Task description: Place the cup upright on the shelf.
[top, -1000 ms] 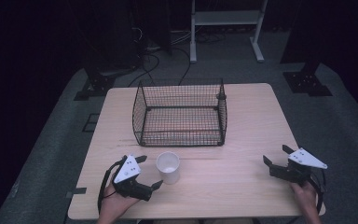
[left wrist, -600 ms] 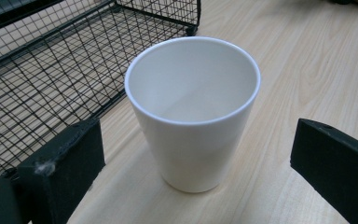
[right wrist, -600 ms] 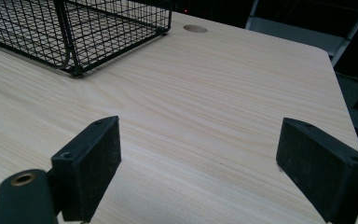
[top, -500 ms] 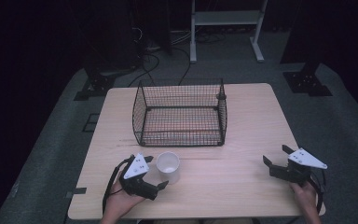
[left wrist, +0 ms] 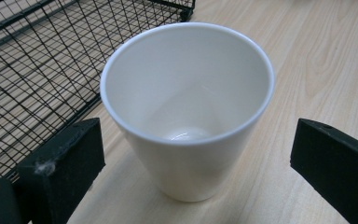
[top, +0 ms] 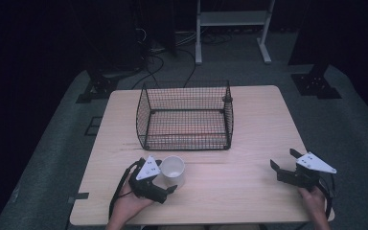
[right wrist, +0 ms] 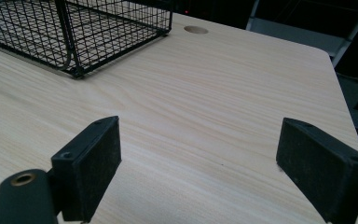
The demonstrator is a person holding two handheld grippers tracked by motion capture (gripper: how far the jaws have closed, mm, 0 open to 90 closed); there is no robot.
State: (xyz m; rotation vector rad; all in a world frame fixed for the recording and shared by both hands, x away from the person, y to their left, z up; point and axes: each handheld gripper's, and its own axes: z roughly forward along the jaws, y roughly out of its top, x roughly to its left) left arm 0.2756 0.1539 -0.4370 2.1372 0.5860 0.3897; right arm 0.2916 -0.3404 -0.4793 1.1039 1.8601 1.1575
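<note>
A white cup [top: 172, 170] stands upright and empty on the wooden table [top: 239, 191], just in front of a black wire basket [top: 184, 115]. My left gripper [top: 166, 176] is open, with its jaws on either side of the cup. In the left gripper view the cup [left wrist: 186, 107] sits between the two black pads [left wrist: 63, 172], with a gap on each side. My right gripper [top: 282, 159] rests open near the table's right front corner. Nothing lies between its fingers [right wrist: 93, 158], only bare wood.
The basket [right wrist: 74, 28] is empty and takes up the middle of the table. A round cable hole [right wrist: 196, 30] lies in the tabletop beyond it. Dark stands and cables sit on the floor behind the table.
My left gripper has slid forward and to the right, so its jaws now stand around the cup. The right gripper has stayed in place.
</note>
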